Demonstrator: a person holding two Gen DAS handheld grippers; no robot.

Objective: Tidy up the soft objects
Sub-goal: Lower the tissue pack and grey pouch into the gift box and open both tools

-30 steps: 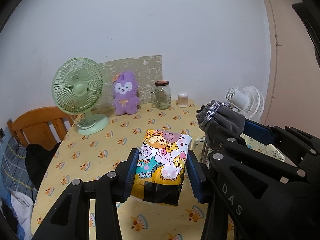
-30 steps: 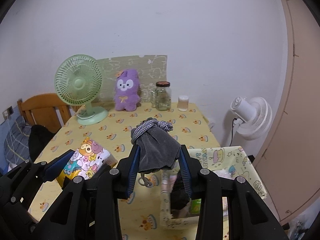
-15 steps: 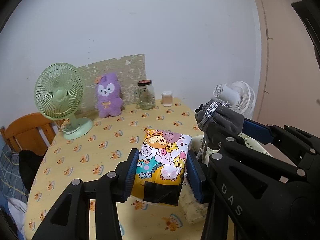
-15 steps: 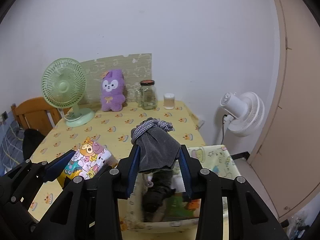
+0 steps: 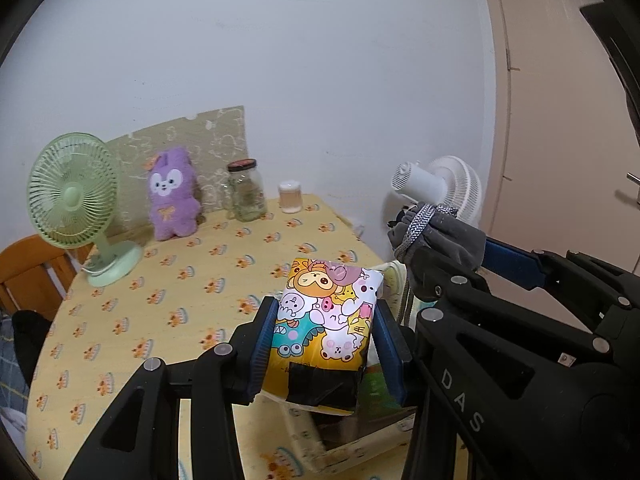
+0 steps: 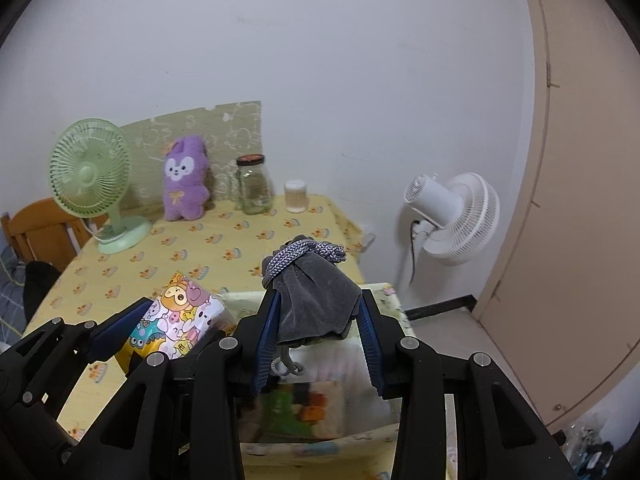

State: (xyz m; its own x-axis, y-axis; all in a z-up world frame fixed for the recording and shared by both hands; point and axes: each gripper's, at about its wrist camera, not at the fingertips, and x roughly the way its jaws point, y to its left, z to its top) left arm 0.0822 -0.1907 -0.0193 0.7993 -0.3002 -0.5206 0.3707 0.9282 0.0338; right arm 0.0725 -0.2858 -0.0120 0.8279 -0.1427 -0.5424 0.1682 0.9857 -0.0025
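My left gripper [image 5: 326, 336] is shut on a colourful cartoon-print soft pack [image 5: 328, 320], held above the near edge of a fabric storage box [image 5: 360, 444]. The pack also shows in the right wrist view [image 6: 176, 320]. My right gripper [image 6: 316, 336] is shut on a grey drawstring pouch [image 6: 316, 300] with a woven cord, held above the open fabric box [image 6: 320, 446], which holds blurred coloured items. The pouch also shows in the left wrist view [image 5: 436, 240]. A purple plush bunny [image 6: 185, 180] stands at the back of the table.
A yellow patterned tablecloth [image 6: 180, 256] covers the table. At the back stand a green desk fan [image 6: 94, 184], a glass jar [image 6: 253, 186] and a small white cup [image 6: 296, 196]. A white floor fan [image 6: 456, 216] stands on the right, a wooden chair [image 6: 36, 228] on the left.
Both grippers have moved right with their loads, from above the tablecloth to above the fabric box. The grips have not changed.
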